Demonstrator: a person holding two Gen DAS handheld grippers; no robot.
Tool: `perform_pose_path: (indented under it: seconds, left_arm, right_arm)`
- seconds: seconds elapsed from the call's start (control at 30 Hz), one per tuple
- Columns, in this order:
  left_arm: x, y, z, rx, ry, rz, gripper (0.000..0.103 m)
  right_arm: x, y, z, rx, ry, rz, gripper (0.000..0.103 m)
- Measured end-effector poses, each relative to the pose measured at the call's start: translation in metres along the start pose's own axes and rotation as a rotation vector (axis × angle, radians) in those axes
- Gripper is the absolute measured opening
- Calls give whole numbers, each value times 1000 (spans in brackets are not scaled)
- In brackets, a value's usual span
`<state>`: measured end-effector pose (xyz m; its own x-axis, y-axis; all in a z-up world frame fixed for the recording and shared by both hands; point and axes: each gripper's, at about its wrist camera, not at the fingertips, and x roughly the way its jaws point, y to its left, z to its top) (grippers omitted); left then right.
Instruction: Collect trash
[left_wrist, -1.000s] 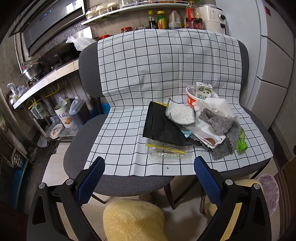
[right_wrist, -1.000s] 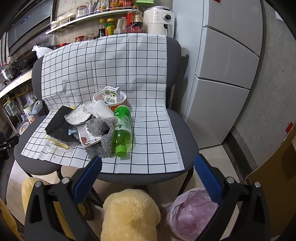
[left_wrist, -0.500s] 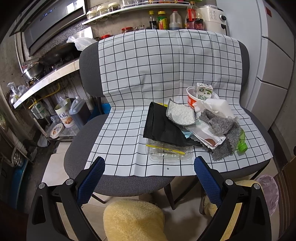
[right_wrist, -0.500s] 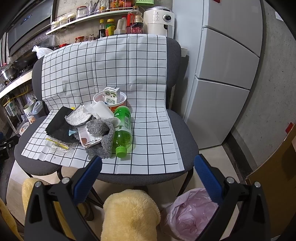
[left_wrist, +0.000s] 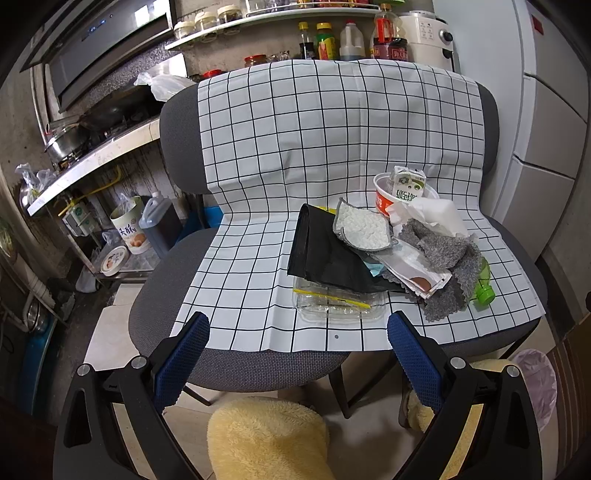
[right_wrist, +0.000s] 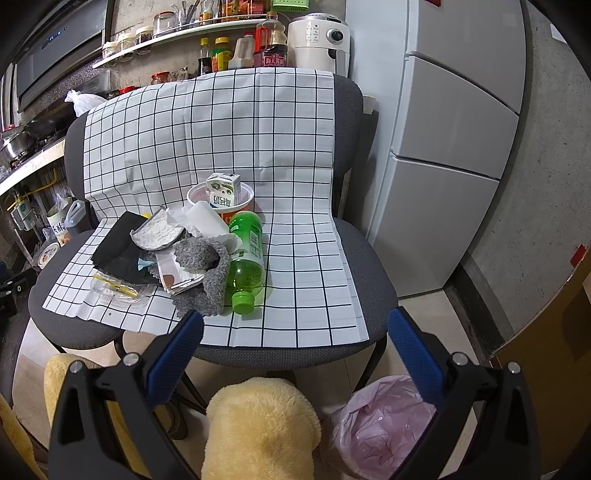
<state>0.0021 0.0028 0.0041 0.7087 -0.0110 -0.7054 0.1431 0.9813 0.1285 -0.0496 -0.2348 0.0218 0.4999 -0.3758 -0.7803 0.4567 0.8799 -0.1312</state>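
A heap of trash lies on a checked cloth (left_wrist: 258, 236) over two grey chairs: a black bag (left_wrist: 325, 254), a clear plastic box (left_wrist: 336, 306), a grey rag (left_wrist: 443, 258), a red noodle cup (left_wrist: 382, 197) holding a milk carton (left_wrist: 406, 184), white tissue (left_wrist: 432, 214) and a green bottle (right_wrist: 245, 258). The bin with a pink liner (right_wrist: 380, 424) stands on the floor at the lower right. My left gripper (left_wrist: 297, 339) is open and empty, short of the cloth's front edge. My right gripper (right_wrist: 295, 332) is open and empty, near the bottle's cap.
A white fridge (right_wrist: 454, 140) stands to the right. A shelf of bottles and jars (left_wrist: 332, 40) runs behind the chairs. A stove counter (left_wrist: 92, 151) with pots is at the left. Yellow fluffy slippers (right_wrist: 262, 428) show below the grippers.
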Motion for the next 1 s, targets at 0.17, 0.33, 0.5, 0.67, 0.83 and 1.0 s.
perform_pose_path:
  seconds: [0.17, 0.33, 0.5, 0.67, 0.83, 1.0]
  left_arm:
    - [0, 0, -1, -1, -1, 1, 96]
    - [0, 0, -1, -1, -1, 1, 96]
    - [0, 0, -1, 0, -1, 1, 96]
    - [0, 0, -1, 0, -1, 0, 96]
    - [0, 0, -2, -1, -1, 1, 96]
    - [0, 0, -1, -2, -1, 1, 96]
  right_arm:
    - [0, 0, 0, 1, 2, 1, 97]
    - [0, 1, 0, 2, 5, -4, 97]
    - [0, 1, 0, 3, 7, -4, 97]
    - [0, 1, 0, 4, 7, -4, 97]
    - [0, 2, 1, 5, 10, -5, 97]
    - [0, 4, 0, 7, 12, -7, 97]
